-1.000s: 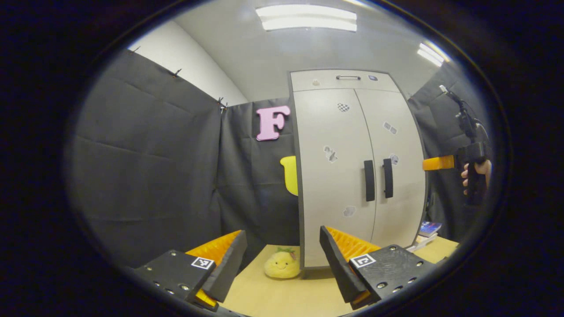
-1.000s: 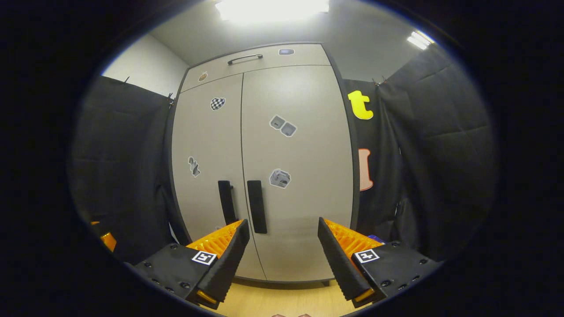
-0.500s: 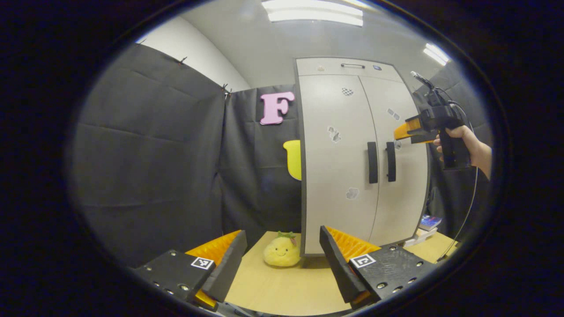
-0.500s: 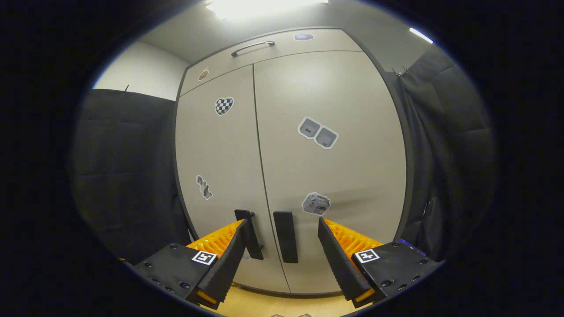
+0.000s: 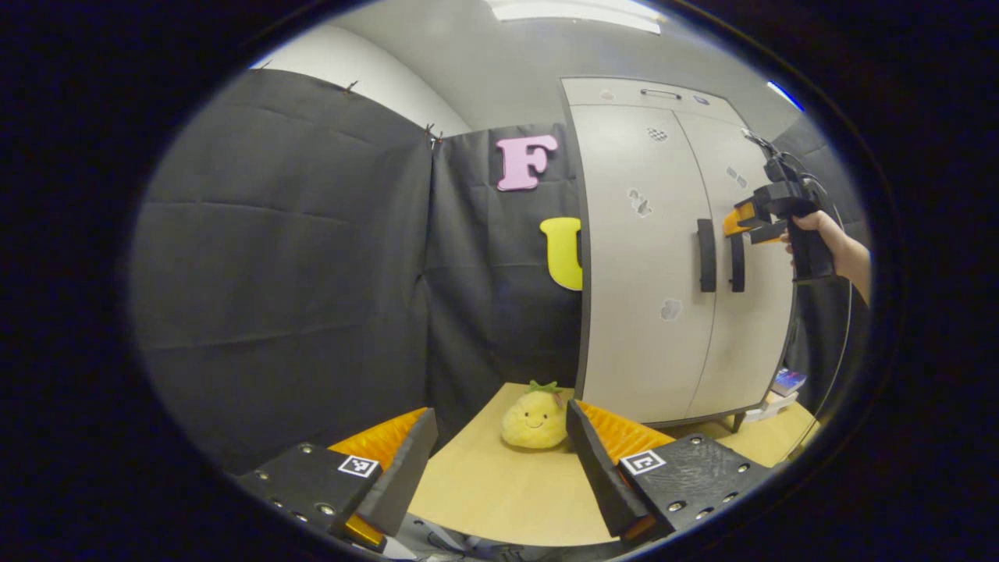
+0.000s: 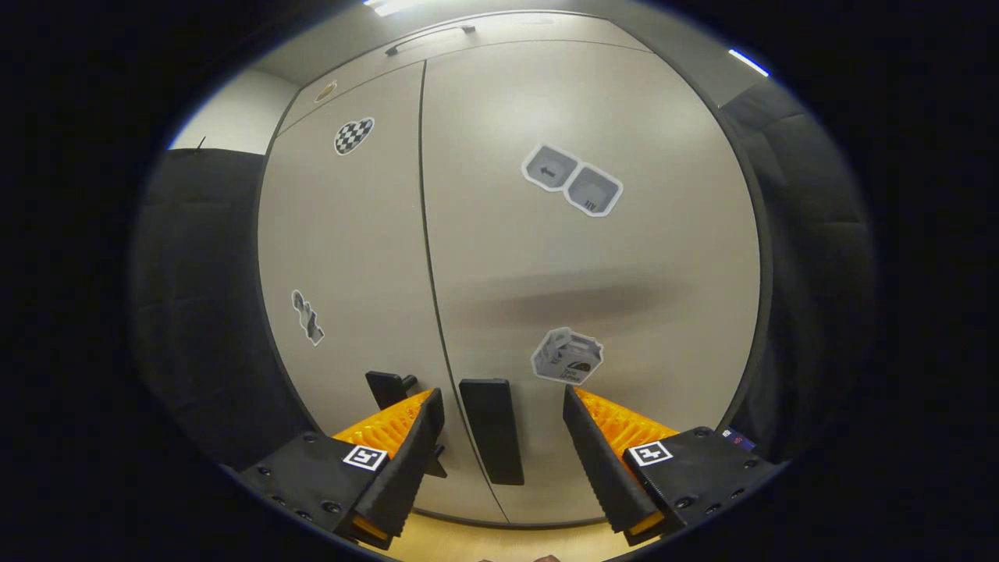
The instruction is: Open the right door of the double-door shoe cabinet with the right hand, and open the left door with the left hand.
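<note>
The right claw (image 6: 499, 460) is spread wide, its two fingers standing either side of the right door's handle (image 6: 492, 441) without pressing on it; the handle sits upright in the gap, just beside the seam between the doors. In the left gripper view that same right claw (image 5: 740, 222), held by a hand (image 5: 819, 242), is up against the top of the right handle (image 5: 737, 261). The left claw (image 5: 499, 468) is also wide apart and holds nothing, hanging over the pale wooden worktop (image 5: 499, 499), well apart from the shoe cabinet (image 5: 663, 328). The cabinet stands upright at the far end of the worktop with both its left door (image 5: 640, 265) and right door (image 6: 593, 257) closed. A yellow plush toy (image 5: 535, 419) rests on the worktop near the cabinet's lower left corner.
</note>
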### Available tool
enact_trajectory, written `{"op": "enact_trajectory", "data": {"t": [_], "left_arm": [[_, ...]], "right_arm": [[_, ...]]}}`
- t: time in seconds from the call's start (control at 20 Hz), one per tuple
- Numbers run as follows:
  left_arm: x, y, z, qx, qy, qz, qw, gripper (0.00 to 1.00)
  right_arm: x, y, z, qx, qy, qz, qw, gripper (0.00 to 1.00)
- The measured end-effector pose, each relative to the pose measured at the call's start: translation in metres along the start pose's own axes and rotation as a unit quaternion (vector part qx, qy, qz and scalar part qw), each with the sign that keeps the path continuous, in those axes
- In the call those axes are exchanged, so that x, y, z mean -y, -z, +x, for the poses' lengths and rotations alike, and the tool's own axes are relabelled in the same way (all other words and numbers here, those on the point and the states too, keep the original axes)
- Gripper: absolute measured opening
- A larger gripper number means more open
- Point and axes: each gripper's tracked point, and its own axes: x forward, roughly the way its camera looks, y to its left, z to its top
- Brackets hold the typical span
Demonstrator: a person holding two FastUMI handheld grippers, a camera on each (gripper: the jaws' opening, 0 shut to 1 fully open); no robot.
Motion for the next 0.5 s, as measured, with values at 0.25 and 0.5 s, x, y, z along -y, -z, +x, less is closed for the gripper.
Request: {"op": "enact_trajectory", "data": {"t": [0.25,0.5], "left_arm": [[-0.004,0.002,0.002,-0.001,-0.003,0.012,1.0,0.96],[-0.006,0.002,-0.005,-0.002,-0.005,0.007,1.0,0.96]], "right_arm": [[-0.008,0.013,0.014,-0.013,0.008,0.005,1.0,0.54],[-0.009,0.015,0.018,-0.016,0.02,-0.034,0.999,0.34]]}}
